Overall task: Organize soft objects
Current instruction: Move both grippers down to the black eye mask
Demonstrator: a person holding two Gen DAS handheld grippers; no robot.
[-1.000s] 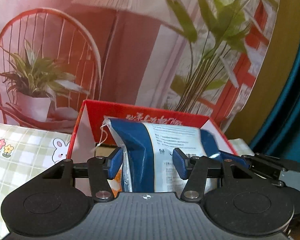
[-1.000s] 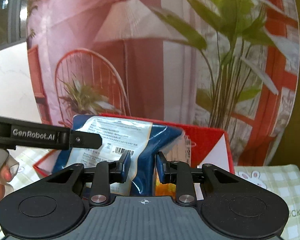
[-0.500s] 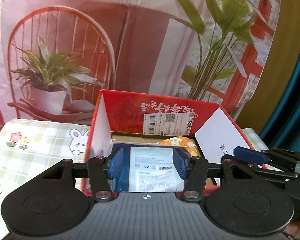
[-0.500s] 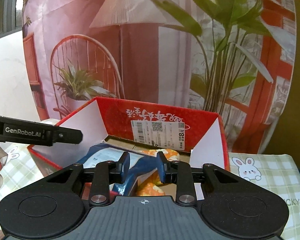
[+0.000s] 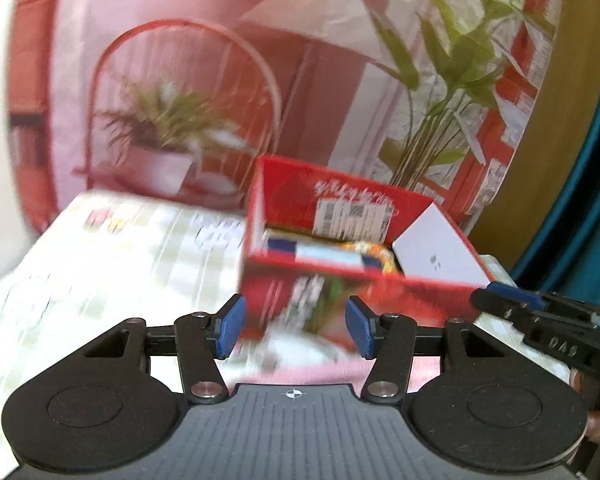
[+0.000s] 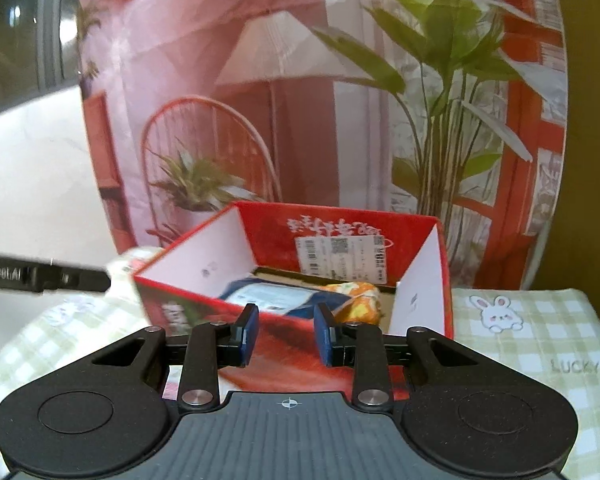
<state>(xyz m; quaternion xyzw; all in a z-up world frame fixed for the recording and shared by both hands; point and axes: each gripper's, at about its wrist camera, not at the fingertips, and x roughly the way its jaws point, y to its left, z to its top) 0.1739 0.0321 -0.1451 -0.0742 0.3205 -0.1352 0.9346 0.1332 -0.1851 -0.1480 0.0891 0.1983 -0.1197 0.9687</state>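
Left wrist view: you are looking over your left gripper (image 5: pixel 293 326) at the red box (image 5: pixel 352 280), and the whole picture is smearing with blur.
Left tongs: you are keeping them spread, with nothing between the blue pads (image 5: pixel 230 330).
Right wrist view: you are looking past your right gripper (image 6: pixel 286 334) into the same red box (image 6: pixel 424 272) from its near edge.
Right tongs: you are holding them apart by a narrower gap, and nothing is sitting between the pads (image 6: pixel 250 334).
Blue and white packet: it is lying flat on the floor of the box (image 6: pixel 278 294), clear of both grippers, its printed label facing up.
Orange patterned soft thing: it is resting in the box (image 6: pixel 354 298) just beside the packet, toward the right-hand wall.
Box: it is standing open on the green checked cloth (image 6: pixel 540 344) with rabbit prints, in front of the printed backdrop (image 6: pixel 260 100).
Other gripper: you are seeing your right gripper's tip (image 5: pixel 512 300) at the right edge of the left view, near the box's corner.
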